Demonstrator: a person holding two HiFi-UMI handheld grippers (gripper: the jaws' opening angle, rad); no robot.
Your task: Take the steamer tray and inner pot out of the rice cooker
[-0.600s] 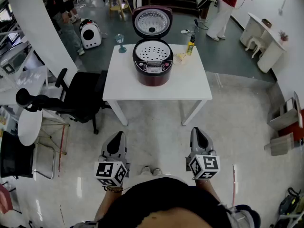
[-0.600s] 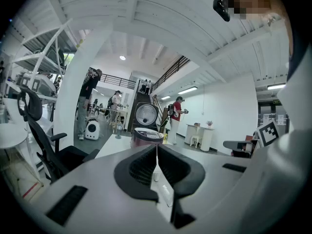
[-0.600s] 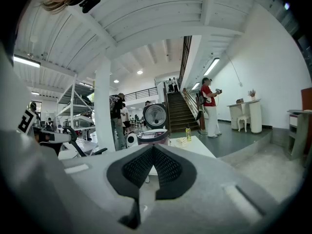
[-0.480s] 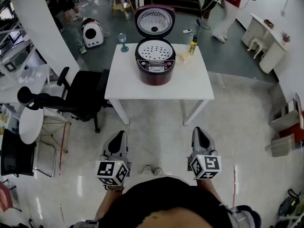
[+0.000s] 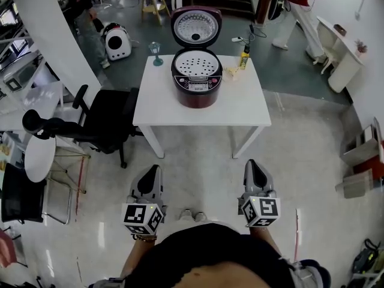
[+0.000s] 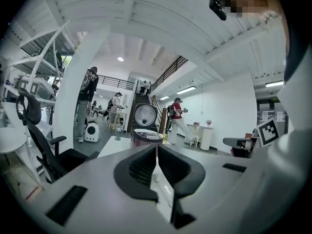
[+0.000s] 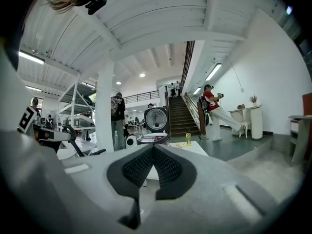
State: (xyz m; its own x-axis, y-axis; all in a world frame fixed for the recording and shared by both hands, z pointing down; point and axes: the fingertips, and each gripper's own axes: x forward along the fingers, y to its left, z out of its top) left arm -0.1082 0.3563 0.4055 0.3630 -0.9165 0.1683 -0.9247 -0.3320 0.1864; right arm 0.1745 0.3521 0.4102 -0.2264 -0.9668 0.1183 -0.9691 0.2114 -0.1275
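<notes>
The left hand-held gripper [image 5: 152,171] and the right hand-held gripper [image 5: 252,164] are side by side, low in front of the person. They hang over the shiny pale floor [image 5: 198,155]. Both point almost level, only a little down. Neither one touches anything.

In the left gripper view, the two black ribbed pads [image 6: 142,166] of the left hand-held gripper are pressed tight together. Only a thin line shows where they meet, and nothing is between them. The right gripper view shows the same. The black ribbed pads [image 7: 135,169] of the right hand-held gripper are squeezed together, and they hold nothing.

A white square bench [image 5: 240,104] stands well ahead of both hand-held grippers. On it sits a round dark red rice cooker [image 5: 196,93], far ahead and about midway between the two. Its round lid [image 5: 195,26] stands open, tipped up on the far side.

A white steamer tray with many small holes [image 5: 197,63] lies in the top of the cooker. The inner pot is under the tray, so it cannot be seen.

A small yellow bottle [image 5: 243,57] stands on the bench, ahead of the right hand-held gripper and just past the cooker. A black office chair [image 5: 102,122] is ahead and to the left of the left hand-held gripper, right beside the bench.
</notes>
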